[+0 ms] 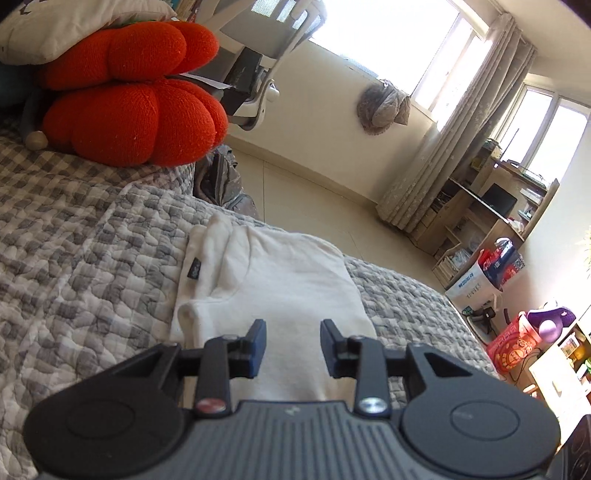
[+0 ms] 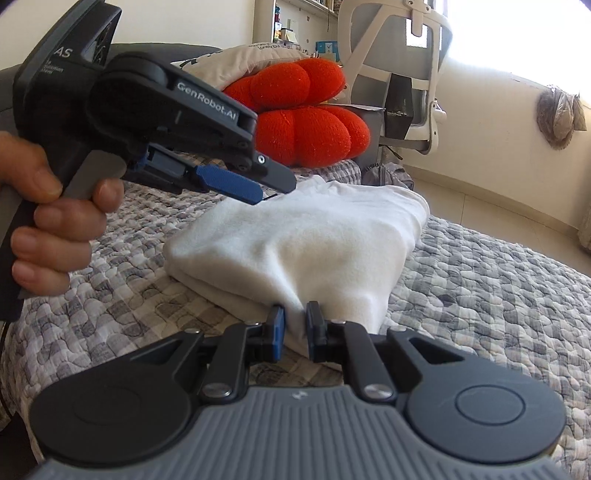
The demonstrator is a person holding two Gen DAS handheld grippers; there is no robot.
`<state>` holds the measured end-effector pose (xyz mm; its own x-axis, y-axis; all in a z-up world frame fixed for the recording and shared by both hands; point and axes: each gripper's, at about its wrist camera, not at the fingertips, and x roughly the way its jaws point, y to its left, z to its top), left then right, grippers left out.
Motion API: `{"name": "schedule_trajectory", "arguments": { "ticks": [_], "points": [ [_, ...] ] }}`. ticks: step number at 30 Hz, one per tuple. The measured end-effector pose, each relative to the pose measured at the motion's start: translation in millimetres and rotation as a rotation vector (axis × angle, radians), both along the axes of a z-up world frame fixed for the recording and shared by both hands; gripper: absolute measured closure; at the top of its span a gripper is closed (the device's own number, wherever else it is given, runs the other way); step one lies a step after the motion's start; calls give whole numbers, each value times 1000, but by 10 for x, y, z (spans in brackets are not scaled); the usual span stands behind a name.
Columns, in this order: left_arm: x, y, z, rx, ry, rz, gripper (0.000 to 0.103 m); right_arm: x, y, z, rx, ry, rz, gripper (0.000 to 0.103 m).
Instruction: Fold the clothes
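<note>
A white folded garment (image 1: pixel 273 280) lies on the grey checked quilt (image 1: pixel 81 236). My left gripper (image 1: pixel 293 338) is open and empty, held just above the garment's near part. In the right wrist view the garment (image 2: pixel 317 229) is a thick folded stack. My right gripper (image 2: pixel 294 325) is shut on the garment's near corner, and the cloth is pulled up into a ridge between its fingers. The left gripper (image 2: pixel 266 186) shows there at upper left, held in a hand, hovering over the garment's far left edge.
Two red knitted pumpkin cushions (image 1: pixel 133 88) and a white pillow (image 1: pixel 74 26) sit at the head of the bed. An office chair (image 2: pixel 406 66) stands beyond the bed. The bed edge drops to a tiled floor (image 1: pixel 314 199). A desk with shelves (image 1: pixel 491 206) and boxes stands by the window.
</note>
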<state>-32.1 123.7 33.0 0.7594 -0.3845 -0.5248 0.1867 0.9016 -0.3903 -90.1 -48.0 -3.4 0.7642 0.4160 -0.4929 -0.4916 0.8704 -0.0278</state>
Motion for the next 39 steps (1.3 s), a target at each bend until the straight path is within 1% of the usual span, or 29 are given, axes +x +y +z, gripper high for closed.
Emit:
{"name": "schedule_trajectory", "arguments": {
  "ticks": [2, 3, 4, 5, 6, 7, 9, 10, 11, 12, 13, 17, 18, 20, 22, 24, 26, 29, 32, 34, 36, 39],
  "points": [
    [43, -36, -170, 35, -3, 7, 73, -23, -44, 9, 31, -5, 6, 87],
    [50, -37, -213, 51, -15, 7, 76, -52, -83, 18, 54, -10, 13, 81],
    [49, -28, -230, 66, -34, 3, 78, -82, -150, 46, 96, -7, 22, 71],
    [39, -15, -239, 69, -43, 2, 79, -113, -223, 78, 142, -2, 33, 64],
    [24, 0, -244, 65, -46, 2, 79, -127, -278, 107, 175, -1, 27, 52],
    [15, 10, -252, 61, -50, 1, 79, -131, -335, 154, 204, -10, -10, 49],
    [-16, 19, -269, 50, -58, 4, 79, -105, -410, 247, 240, -29, -55, 49],
    [-19, 22, -274, 44, -57, 5, 79, -90, -439, 288, 263, -37, -65, 50],
    [-20, 30, -278, 37, -56, 5, 79, -46, -436, 319, 272, -29, -72, 55],
    [-25, 38, -282, 25, -53, 7, 79, 5, -424, 348, 277, -17, -78, 74],
    [-27, 51, -287, 13, -51, 9, 80, 51, -386, 350, 257, -6, -85, 93],
    [-38, 61, -298, 7, -50, 16, 82, 162, -165, 156, 143, 43, -48, 99],
    [-43, 52, -297, 12, -52, 18, 82, 175, -131, 119, 122, 53, -41, 103],
    [-63, 36, -291, 26, -56, 21, 82, 211, -140, 81, 127, 92, -38, 103],
    [-104, 15, -270, 44, -60, 29, 82, 234, -194, 45, 163, 129, -38, 103],
    [-192, -26, -220, 80, -77, 33, 81, 223, -214, 34, 175, 139, -40, 103],
    [-242, -47, -205, 108, -92, 38, 80, 194, -207, 38, 170, 135, -45, 103],
    [-258, -48, -240, 125, -99, 40, 80, 170, -192, 61, 167, 114, -46, 103],
    [-252, -34, -254, 119, -99, 40, 80, 146, -249, 127, 184, 75, -30, 103],
    [-258, -36, -262, 119, -102, 41, 80, 189, -309, 232, 214, 45, -55, 102],
    [-263, -39, -271, 119, -104, 41, 80, 329, -331, 349, 226, 31, -91, 93],
    [-254, -43, -276, 115, -106, 41, 80, 619, -269, 418, 202, 58, -98, 93]
  ]
}}
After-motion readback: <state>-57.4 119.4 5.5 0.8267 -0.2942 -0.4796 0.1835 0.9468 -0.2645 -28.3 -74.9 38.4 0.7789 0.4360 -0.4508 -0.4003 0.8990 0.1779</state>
